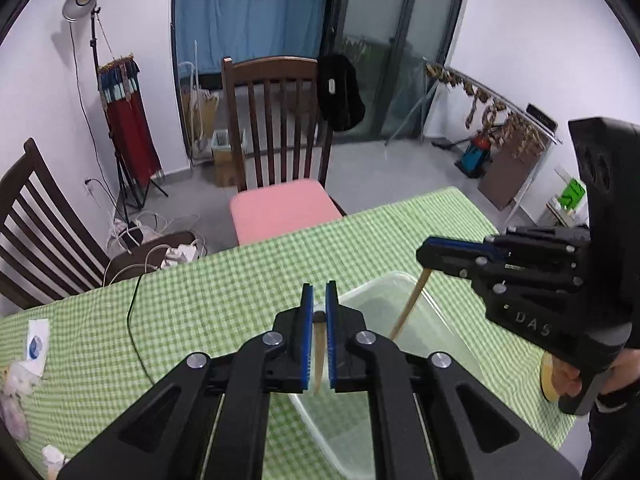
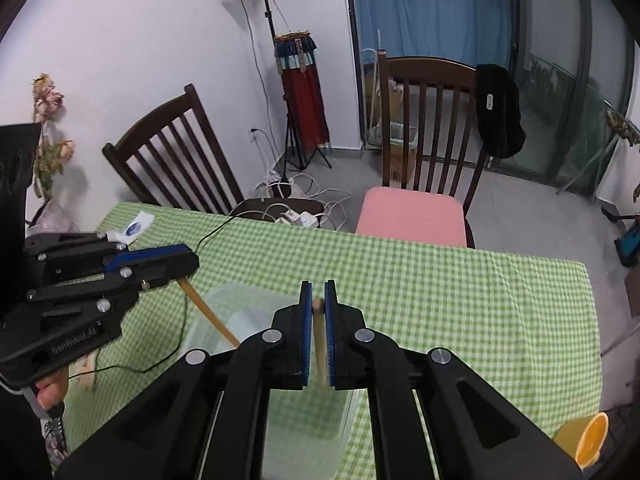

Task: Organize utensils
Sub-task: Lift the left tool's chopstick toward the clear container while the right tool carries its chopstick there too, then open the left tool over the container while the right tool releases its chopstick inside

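My left gripper (image 1: 319, 294) is shut on a wooden chopstick (image 1: 319, 356) that hangs down between its blue pads over a clear plastic container (image 1: 436, 320). My right gripper (image 2: 318, 292) is shut on a second wooden chopstick (image 2: 319, 340) above the same container (image 2: 224, 312). In the left wrist view the right gripper (image 1: 424, 258) comes in from the right, its chopstick (image 1: 410, 304) slanting down into the container. In the right wrist view the left gripper (image 2: 192, 266) comes in from the left, its chopstick (image 2: 208, 312) slanting down toward the container.
The table has a green checked cloth (image 1: 224, 292). A black cable (image 1: 134, 320) runs across it. A yellow cup (image 2: 586, 438) stands at the near right corner. Paper packets (image 1: 36, 346) lie at the left. Two wooden chairs (image 1: 276, 128) stand beyond the far edge.
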`<state>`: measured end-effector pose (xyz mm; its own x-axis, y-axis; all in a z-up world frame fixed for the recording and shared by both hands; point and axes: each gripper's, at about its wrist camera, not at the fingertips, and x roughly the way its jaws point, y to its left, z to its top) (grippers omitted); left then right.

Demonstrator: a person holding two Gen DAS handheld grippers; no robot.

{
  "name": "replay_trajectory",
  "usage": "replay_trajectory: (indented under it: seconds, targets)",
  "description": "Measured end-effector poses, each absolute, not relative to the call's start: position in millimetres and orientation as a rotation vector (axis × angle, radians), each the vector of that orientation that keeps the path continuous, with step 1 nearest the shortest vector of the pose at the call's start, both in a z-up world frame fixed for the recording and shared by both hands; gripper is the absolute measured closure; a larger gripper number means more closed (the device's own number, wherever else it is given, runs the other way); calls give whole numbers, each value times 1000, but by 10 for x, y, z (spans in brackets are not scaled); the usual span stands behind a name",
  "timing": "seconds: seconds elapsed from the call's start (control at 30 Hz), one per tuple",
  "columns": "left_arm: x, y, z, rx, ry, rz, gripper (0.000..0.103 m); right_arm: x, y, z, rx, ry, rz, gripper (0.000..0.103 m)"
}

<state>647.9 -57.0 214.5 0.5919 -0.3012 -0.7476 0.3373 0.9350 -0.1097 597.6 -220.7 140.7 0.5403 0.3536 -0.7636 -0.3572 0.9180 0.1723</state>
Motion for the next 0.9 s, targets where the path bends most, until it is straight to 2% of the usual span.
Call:
replay_trajectory:
  seconds: [0.43,0.53,0.57,0.6,0.67,0.7,0.77,0.83,0.9]
  targets:
    - [6997,-554,1601,31,930,-326,98,6275,-2091,1104,-65,946,377,95]
    - [7036,-527,1553,33,941,-305,93,6281,-2097,1085,-73,953,371,91]
    - [7033,-515,1556,32,946,-309,92,6269,-2116,1100,-72,946,359,81]
    - [7023,-509,1574,33,944,-311,87,6260,-2139,1118,-67,939,351,64]
    - [6962,-491,1646,31,935,-316,75,6236,-2185,1187,-56,925,335,55]
    - [6931,-483,1684,32,932,-319,69,6217,-2206,1230,-51,924,330,55]
    - [6845,-460,1801,38,919,-328,65,6168,-2236,1336,-55,912,313,55]
    - [6716,-385,1961,38,894,-301,54,6093,-2268,1451,-63,899,300,55]
    - [6579,-312,2086,34,882,-280,50,5957,-2315,1583,-76,884,284,55]
